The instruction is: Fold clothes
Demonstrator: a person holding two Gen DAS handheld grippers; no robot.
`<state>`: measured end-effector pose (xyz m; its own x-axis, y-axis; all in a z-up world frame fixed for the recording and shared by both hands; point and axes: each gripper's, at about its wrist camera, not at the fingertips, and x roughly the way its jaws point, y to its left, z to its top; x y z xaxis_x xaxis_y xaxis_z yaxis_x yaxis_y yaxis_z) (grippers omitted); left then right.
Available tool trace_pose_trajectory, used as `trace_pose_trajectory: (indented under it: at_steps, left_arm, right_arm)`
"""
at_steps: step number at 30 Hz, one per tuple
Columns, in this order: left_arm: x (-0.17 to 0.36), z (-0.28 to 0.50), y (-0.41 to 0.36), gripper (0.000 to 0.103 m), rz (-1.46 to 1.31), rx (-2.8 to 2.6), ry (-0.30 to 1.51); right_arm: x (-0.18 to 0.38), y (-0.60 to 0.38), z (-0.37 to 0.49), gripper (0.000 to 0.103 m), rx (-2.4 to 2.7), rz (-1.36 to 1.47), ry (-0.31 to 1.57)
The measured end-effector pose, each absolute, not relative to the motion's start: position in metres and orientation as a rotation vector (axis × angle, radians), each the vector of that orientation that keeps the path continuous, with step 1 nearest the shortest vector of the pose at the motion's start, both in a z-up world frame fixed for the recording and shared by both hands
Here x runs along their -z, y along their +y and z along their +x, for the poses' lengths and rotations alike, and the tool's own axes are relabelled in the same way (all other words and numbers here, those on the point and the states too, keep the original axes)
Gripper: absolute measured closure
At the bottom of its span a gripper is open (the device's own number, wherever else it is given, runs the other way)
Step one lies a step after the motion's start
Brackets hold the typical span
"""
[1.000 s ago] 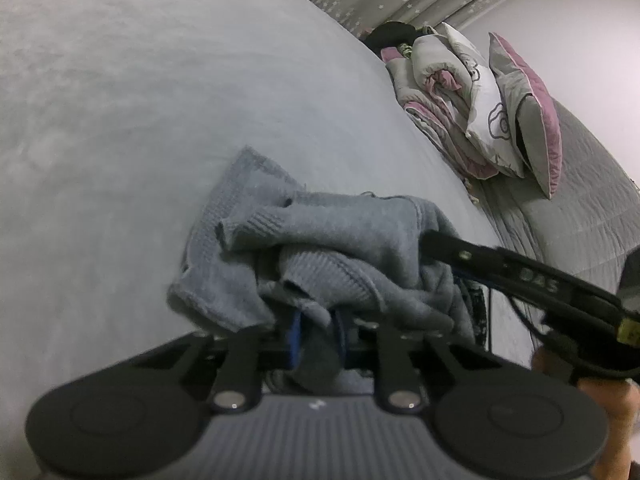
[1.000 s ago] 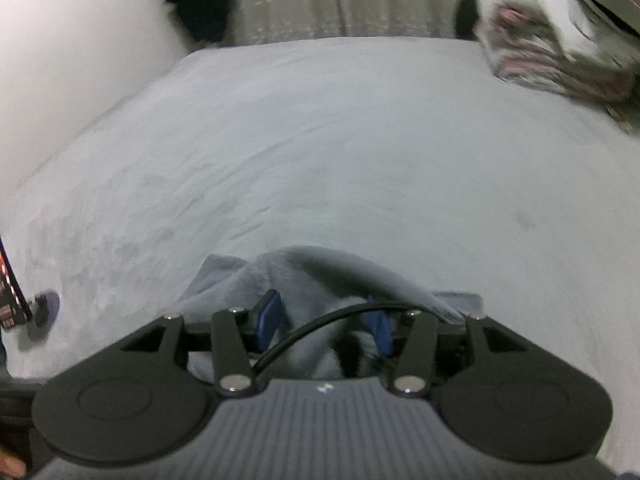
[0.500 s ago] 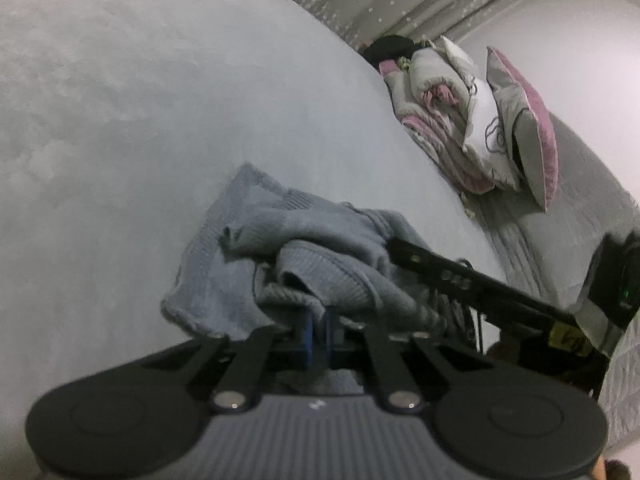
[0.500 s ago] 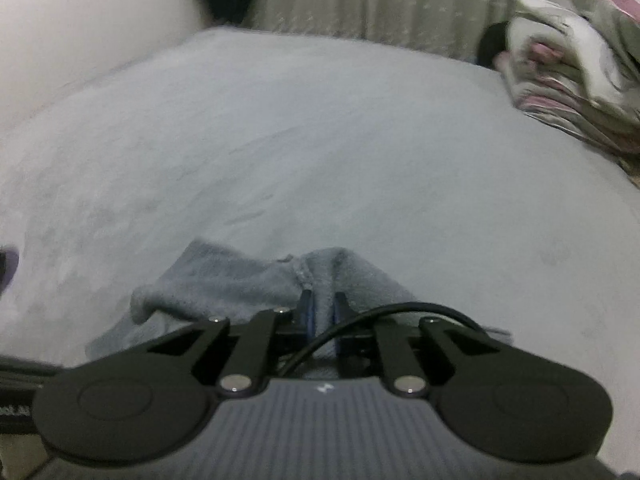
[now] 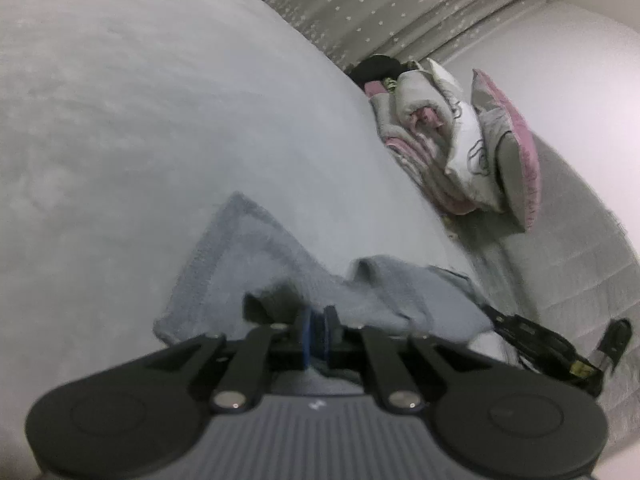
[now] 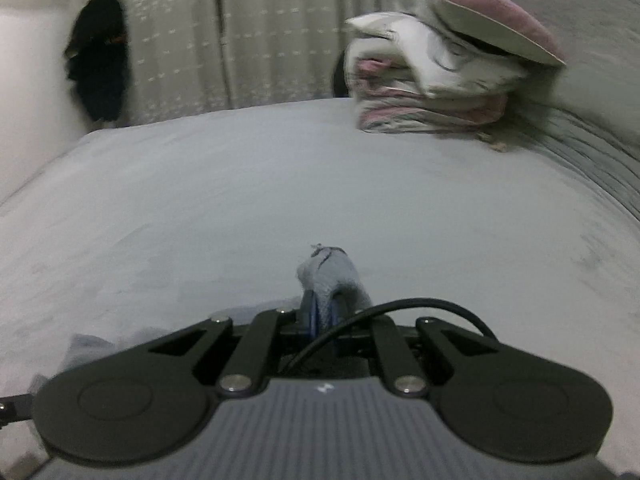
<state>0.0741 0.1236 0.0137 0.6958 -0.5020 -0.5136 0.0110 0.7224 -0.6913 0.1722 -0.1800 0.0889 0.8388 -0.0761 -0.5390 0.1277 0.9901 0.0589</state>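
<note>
Each view looks forward and somewhat downward along its own tongs, close above the bed point(image 5: 160, 128). The left wrist view faces across the mattress with the pillow pile point(image 5: 460, 152) at upper right. The right wrist view faces the curtain point(image 6: 240, 40) head-on, the same pile at upper right (blurred here). Both share the bed surface, the pile, the curtain and the grey garment point(image 5: 256, 256) just ahead of the lens.
</note>
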Motion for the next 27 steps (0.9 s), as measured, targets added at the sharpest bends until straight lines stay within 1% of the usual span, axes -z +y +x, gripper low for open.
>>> trace_pose_trajectory:
  at_steps: [1, 2, 3, 5, 11, 14, 17, 19, 21, 23, 27]
  left_arm:
    - [-0.014, 0.074, 0.123, 0.095, -0.701, 0.304, 0.757]
    - [-0.014, 0.074, 0.123, 0.086, -0.690, 0.295, 0.757]
    - [-0.014, 0.074, 0.124, 0.072, -0.680, 0.285, 0.755]
    - [-0.015, 0.074, 0.125, 0.060, -0.661, 0.258, 0.747]
    - [-0.015, 0.077, 0.125, 0.051, -0.555, 0.147, 0.747]
    - [-0.011, 0.083, 0.127, 0.050, -0.537, 0.113, 0.764]
    - [-0.004, 0.089, 0.124, 0.053, -0.526, 0.094, 0.784]
    - [-0.003, 0.089, 0.119, 0.059, -0.491, 0.080, 0.772]
    - [-0.002, 0.087, 0.113, 0.083, -0.435, 0.060, 0.763]
    - [-0.002, 0.084, 0.106, 0.098, -0.393, 0.050, 0.757]
    - [-0.012, 0.060, 0.101, 0.098, -0.366, -0.003, 0.722]
  right_arm:
    - [-0.087, -0.187, 0.169, 0.095, 0.126, 0.099, 0.569]
    - [-0.085, -0.194, 0.166, 0.095, 0.144, 0.102, 0.573]
    - [-0.082, -0.201, 0.163, 0.095, 0.161, 0.107, 0.578]
    - [-0.078, -0.213, 0.157, 0.095, 0.201, 0.116, 0.594]
    - [-0.049, -0.245, 0.145, 0.095, 0.321, 0.156, 0.696]
    - [-0.030, -0.253, 0.144, 0.095, 0.337, 0.181, 0.753]
    - [-0.023, -0.248, 0.141, 0.095, 0.334, 0.173, 0.744]
    - [-0.026, -0.246, 0.138, 0.094, 0.327, 0.203, 0.724]
    - [-0.027, -0.248, 0.136, 0.091, 0.315, 0.257, 0.713]
    - [-0.029, -0.251, 0.135, 0.089, 0.304, 0.301, 0.710]
    - [-0.036, -0.257, 0.134, 0.089, 0.285, 0.323, 0.687]
